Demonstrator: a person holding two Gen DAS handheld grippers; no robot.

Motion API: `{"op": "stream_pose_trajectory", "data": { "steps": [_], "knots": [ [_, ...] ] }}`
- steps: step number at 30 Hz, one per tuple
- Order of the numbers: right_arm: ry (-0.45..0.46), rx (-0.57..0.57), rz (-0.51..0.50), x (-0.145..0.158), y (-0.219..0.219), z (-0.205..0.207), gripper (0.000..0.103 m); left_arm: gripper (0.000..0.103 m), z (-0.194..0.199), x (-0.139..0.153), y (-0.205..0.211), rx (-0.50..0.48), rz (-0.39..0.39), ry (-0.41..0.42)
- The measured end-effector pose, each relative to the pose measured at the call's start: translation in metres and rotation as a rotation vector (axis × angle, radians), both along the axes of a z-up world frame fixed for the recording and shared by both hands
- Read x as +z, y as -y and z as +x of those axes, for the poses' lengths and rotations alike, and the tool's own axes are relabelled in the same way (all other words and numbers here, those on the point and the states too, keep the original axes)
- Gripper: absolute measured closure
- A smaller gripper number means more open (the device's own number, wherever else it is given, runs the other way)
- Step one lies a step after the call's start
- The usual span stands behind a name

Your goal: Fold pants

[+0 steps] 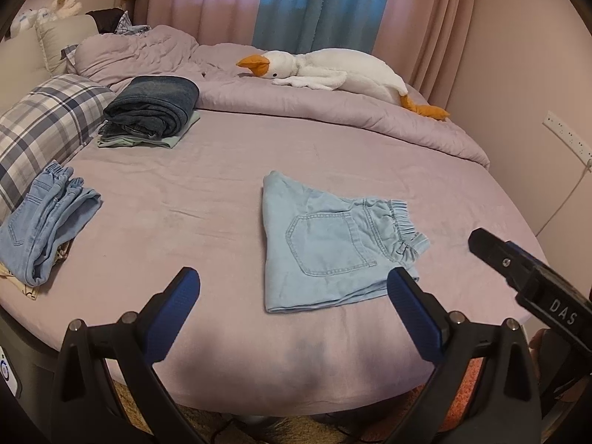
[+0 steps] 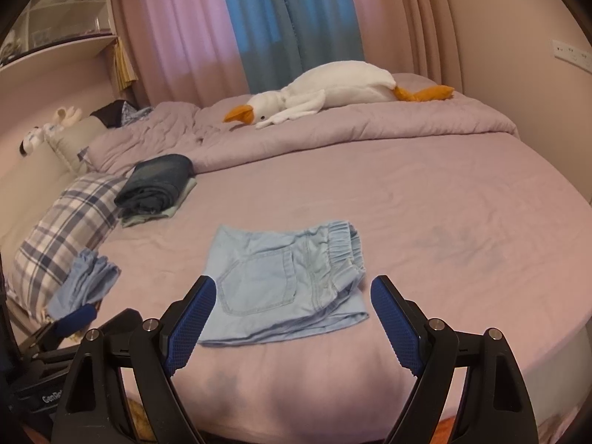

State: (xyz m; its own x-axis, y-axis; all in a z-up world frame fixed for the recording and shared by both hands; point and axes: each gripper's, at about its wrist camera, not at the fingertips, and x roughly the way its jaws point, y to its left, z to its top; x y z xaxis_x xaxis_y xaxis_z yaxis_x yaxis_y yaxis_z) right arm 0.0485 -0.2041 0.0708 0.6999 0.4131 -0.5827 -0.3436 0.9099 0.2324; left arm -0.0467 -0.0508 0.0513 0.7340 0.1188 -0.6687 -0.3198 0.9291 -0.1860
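Light blue pants (image 1: 325, 244) lie folded into a flat rectangle on the lilac bed sheet (image 1: 185, 185), back pocket up, elastic waistband to the right. They also show in the right wrist view (image 2: 281, 288). My left gripper (image 1: 292, 281) is open and empty, held above the bed's near edge just in front of the pants. My right gripper (image 2: 292, 292) is open and empty, also just short of the pants' near edge. The right gripper's body (image 1: 532, 277) shows at the right of the left wrist view.
A stack of folded dark jeans (image 1: 155, 107) and a loosely folded blue denim pair (image 1: 44, 225) lie at the left by a plaid pillow (image 1: 44, 122). A white plush goose (image 1: 333, 70) lies on the bunched duvet (image 1: 296, 100) at the back.
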Motion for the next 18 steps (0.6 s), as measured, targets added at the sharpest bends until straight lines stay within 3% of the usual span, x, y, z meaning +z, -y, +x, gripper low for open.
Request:
{"op": "stream_pose_trajectory", "data": {
  "steps": [18],
  "knots": [
    [-0.008, 0.004, -0.004, -0.0023, -0.0027, 0.0014, 0.017, 0.001, 0.0005, 0.0000, -0.0020, -0.014, -0.022, 0.005]
  ]
}}
